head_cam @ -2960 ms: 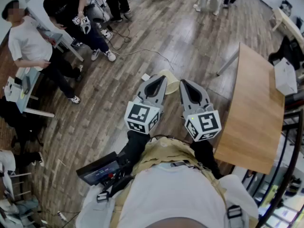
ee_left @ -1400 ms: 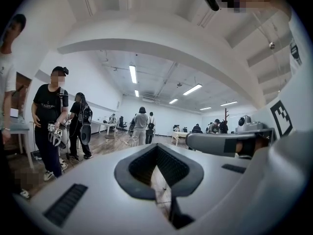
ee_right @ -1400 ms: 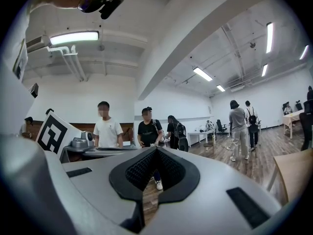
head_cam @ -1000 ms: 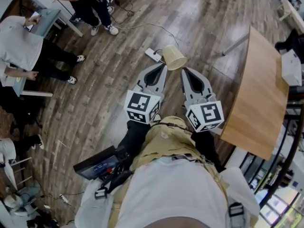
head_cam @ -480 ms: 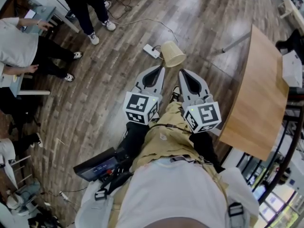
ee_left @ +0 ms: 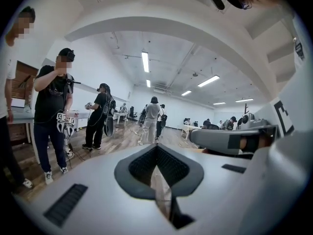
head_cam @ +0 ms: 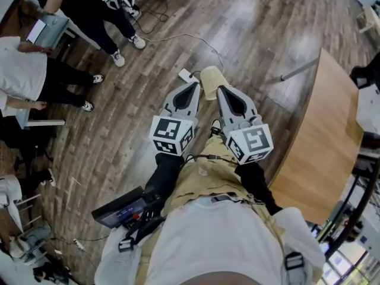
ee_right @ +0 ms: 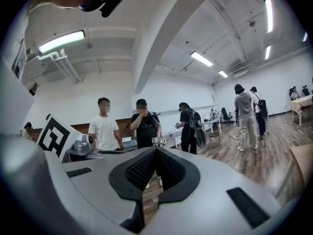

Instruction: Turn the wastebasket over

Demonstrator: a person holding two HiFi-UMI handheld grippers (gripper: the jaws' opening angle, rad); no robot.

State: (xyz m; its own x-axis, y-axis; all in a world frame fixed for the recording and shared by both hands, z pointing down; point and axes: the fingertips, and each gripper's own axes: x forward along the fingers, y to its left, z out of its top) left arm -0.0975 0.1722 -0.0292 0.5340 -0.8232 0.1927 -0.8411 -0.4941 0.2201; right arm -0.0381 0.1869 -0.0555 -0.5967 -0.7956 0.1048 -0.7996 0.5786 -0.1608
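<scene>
Wastebasket (head_cam: 211,79) on the wood floor (head_cam: 267,34), just ahead of your two gripper tips and between them, with a white power strip (head_cam: 187,75) just beside it. Your left gripper (head_cam: 194,86) and right gripper (head_cam: 220,89) both have jaws closed together with nothing between them. Whether either tip touches the wastebasket can't be told.

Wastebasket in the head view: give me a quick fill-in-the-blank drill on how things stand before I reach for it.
1. The beige wastebasket sits on the ____ floor, ahead of the left gripper and the right gripper.
2. The right gripper's jaws are ____, with nothing between them.
3. In the head view, a white power strip lies just to the ____ of the wastebasket.
4. The wooden table stands at the ____ side of the head view.

Missing words: wooden; shut; left; right
</scene>
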